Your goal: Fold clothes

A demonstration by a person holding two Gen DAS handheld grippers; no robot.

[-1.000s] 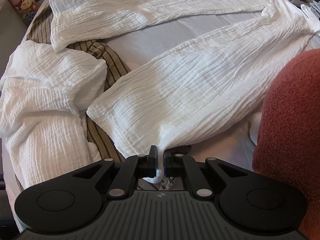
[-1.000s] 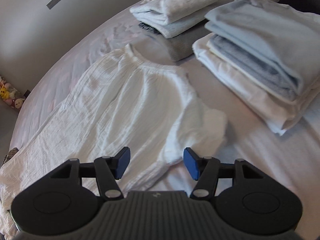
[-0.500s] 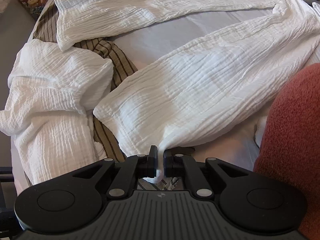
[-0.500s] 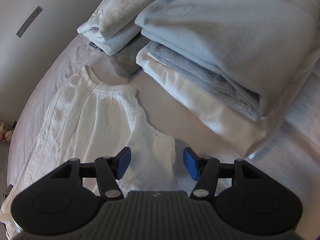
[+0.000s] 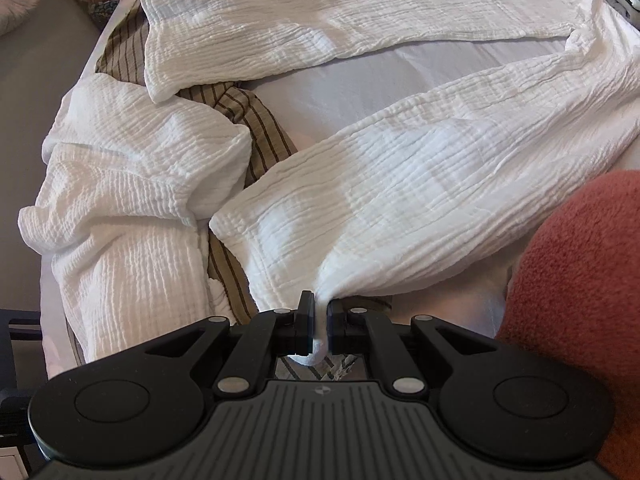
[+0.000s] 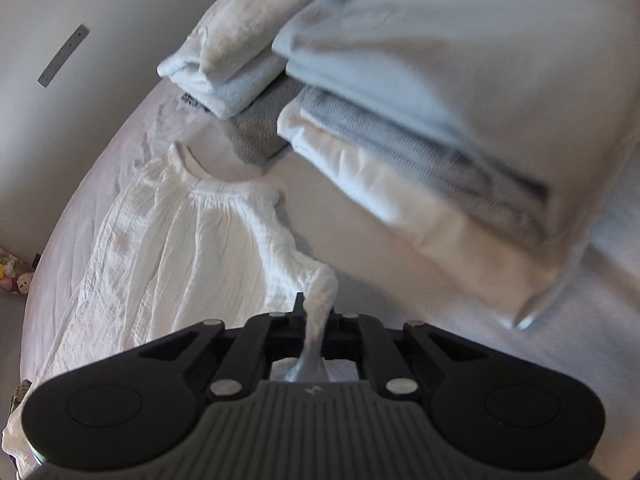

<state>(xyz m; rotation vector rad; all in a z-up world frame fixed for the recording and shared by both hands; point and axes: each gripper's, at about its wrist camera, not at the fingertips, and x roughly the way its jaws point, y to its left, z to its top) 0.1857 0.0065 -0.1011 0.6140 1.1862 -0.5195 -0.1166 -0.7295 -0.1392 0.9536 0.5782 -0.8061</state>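
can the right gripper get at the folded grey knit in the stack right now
Probably not: the right gripper is shut on the white crinkled trousers, and the folded grey knit lies under a pale blue fold.

I see a bed (image 5: 400, 76) under a pale sheet. On it lie the white crinkled trousers (image 5: 420, 184) spread out, a striped brown cloth (image 5: 264, 132) — partly under another white garment (image 5: 132, 184) — and two stacks of folded clothes (image 6: 460, 92) side by side.

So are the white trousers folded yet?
Not yet: white trousers lie spread, legs apart on the bed; both grippers pinch the cloth.
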